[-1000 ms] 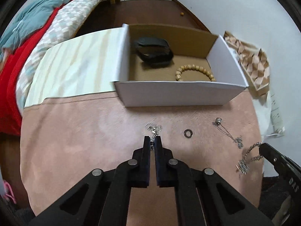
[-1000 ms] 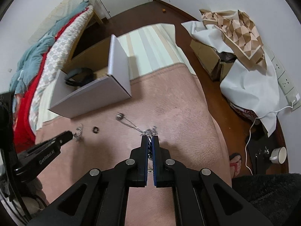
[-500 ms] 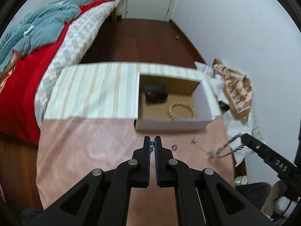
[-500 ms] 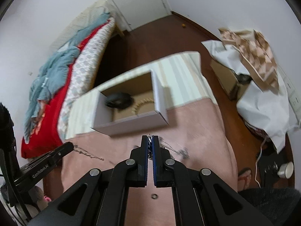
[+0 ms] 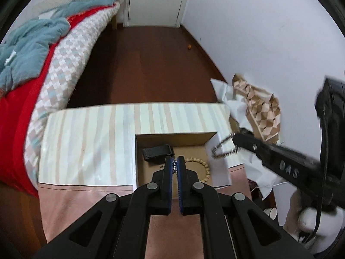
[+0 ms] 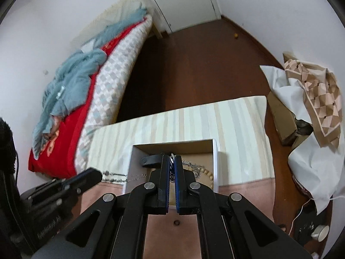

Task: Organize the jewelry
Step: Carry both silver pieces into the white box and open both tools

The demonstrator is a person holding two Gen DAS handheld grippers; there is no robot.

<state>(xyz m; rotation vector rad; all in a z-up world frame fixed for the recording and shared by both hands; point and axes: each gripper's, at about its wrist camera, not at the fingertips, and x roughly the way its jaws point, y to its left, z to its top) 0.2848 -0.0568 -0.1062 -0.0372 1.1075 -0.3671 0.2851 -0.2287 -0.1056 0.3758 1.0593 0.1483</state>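
A white box [image 5: 134, 161] [image 6: 216, 161] with a brown inside holds a black band [image 5: 157, 152] [image 6: 151, 160] and a wooden bead bracelet [image 5: 203, 168] [image 6: 209, 173]. My left gripper [image 5: 174, 161] [image 6: 97, 175] is shut on a thin silver chain [image 5: 175, 164] [image 6: 120, 177] and hangs above the box's near side. My right gripper [image 6: 171, 159] [image 5: 235, 137] is shut on a thicker silver chain [image 6: 190, 165] [image 5: 222, 150], which dangles over the box's right part. A small dark ring [image 6: 176, 222] lies on the pink cloth [image 6: 243, 190].
The box stands on a striped cloth [image 5: 86, 142] that meets the pink cloth [image 5: 86, 198]. A bed with red and blue covers [image 5: 28, 64] runs along the left. Crumpled paper and patterned packing [image 5: 258, 105] lie by the right wall, with a cup [image 6: 321, 231] and a cable on the dark floor.
Both grippers have risen from the pink cloth and moved forward over the box, each lifting its chain. The ring stayed on the cloth.
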